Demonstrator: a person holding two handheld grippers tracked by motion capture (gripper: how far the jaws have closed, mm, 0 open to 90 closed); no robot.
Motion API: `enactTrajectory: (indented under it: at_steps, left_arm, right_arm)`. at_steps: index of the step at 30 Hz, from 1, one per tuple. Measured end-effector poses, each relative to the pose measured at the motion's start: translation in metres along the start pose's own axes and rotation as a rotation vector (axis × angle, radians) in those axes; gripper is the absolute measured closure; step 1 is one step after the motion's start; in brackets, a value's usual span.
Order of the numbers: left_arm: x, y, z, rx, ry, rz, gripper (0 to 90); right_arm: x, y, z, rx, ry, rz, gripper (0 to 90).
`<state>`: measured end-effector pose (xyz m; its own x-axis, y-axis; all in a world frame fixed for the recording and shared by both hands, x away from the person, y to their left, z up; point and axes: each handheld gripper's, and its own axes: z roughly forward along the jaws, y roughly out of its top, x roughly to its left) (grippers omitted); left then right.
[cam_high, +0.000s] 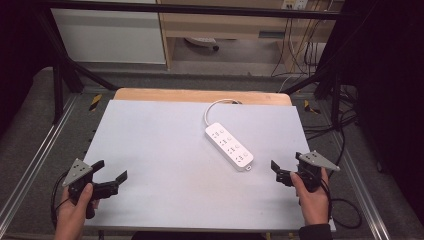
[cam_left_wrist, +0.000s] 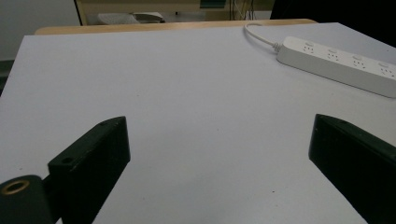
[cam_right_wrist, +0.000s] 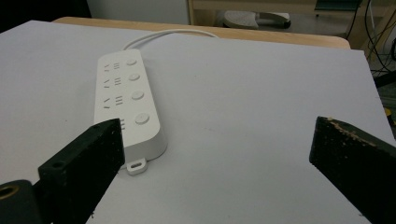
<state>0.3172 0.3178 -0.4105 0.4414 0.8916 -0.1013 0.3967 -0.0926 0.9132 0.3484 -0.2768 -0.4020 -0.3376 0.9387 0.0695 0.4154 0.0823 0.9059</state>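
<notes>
Pale grey worktop with a wooden far edge. White power strip lying flat right of centre, cord looping off the back. Left hand-held gripper near the front-left corner, jaws spread wide, holding nothing. Right hand-held gripper front-right, also spread, just beside the strip's near end, not touching.

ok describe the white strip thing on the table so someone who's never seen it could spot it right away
Start from the pale grey table between the two hand-held grippers. Right of its middle, lying diagonally, is a white power strip with four sockets in a row, each beside a round button. Its white cord loops off the far edge, and it is the only thing lying on the surface.
</notes>
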Motion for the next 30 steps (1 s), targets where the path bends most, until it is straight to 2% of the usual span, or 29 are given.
enactTrajectory:
  at_steps: [14, 25, 30]
  left_arm:
    - [-0.001, 0.0, 0.0, 0.003, 0.005, 0.006, 5.2]
    - [0.0, 0.0, -0.001, 0.008, 0.006, 0.004, 5.2]
    - [0.0, -0.001, 0.0, 0.008, 0.005, 0.003, 5.2]
  right_arm:
    - [0.002, 0.006, -0.003, -0.02, 0.017, 0.013, 3.2]
    - [0.013, 0.02, 0.01, 0.006, 0.057, -0.023, 2.8]
    - [0.015, 0.019, 0.013, 0.011, 0.069, -0.012, 2.8]
